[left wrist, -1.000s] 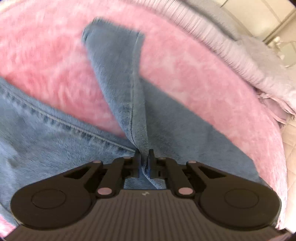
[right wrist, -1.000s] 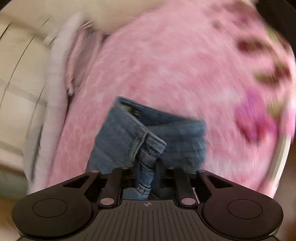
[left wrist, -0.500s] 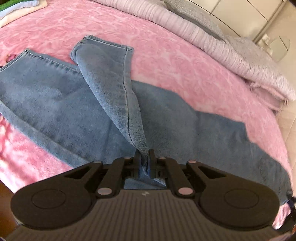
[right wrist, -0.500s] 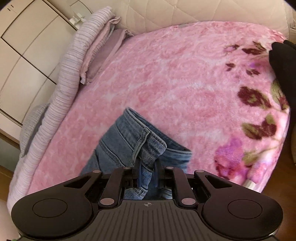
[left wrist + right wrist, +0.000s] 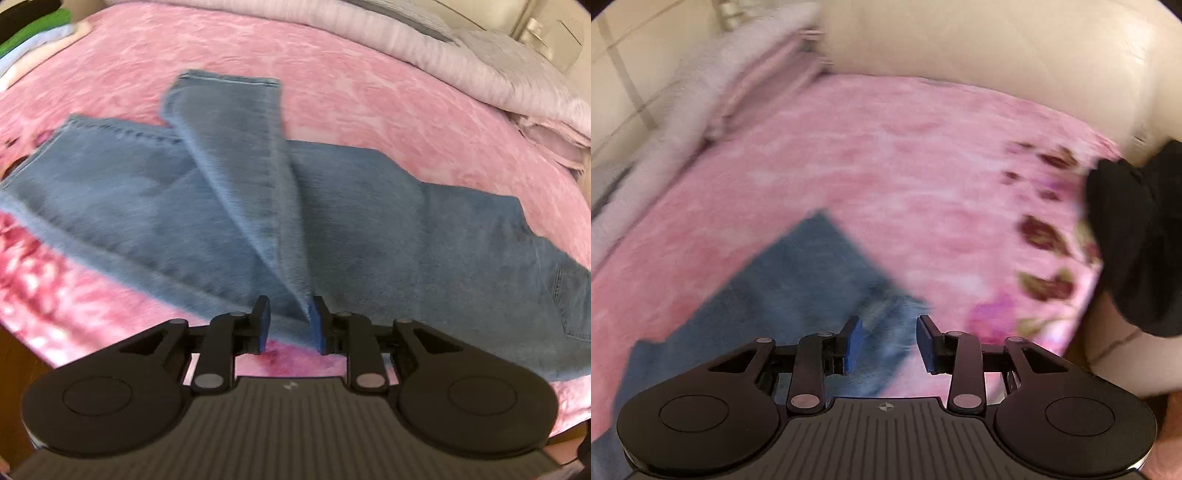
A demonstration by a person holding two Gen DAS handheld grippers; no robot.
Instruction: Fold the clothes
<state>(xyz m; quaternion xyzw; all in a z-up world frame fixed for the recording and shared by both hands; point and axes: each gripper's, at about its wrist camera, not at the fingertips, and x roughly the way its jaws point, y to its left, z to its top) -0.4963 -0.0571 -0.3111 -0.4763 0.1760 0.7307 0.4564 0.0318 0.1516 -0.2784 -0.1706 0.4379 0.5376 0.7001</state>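
Note:
A pair of blue jeans [image 5: 369, 229] lies spread on the pink blanket [image 5: 332, 99]. One leg [image 5: 243, 162] lies folded diagonally across the other, its hem at the far side. My left gripper [image 5: 290, 325] is open, its jaws apart around the near end of that folded leg, the right pad touching the cloth. In the right wrist view the waist end of the jeans [image 5: 798, 280] lies flat on the blanket [image 5: 905, 166]. My right gripper [image 5: 888, 341] is open and empty just above it.
A folded lilac quilt [image 5: 461, 55] lies along the far edge of the bed. Stacked clothes [image 5: 33, 33] sit at the far left. A cream padded headboard [image 5: 979, 55] rises behind the bed, and a black garment [image 5: 1137, 236] lies at its right edge.
Both grippers have opened and let go of the jeans. The lifted leg and the waistband have dropped onto the blanket, and both cameras have pulled back a little.

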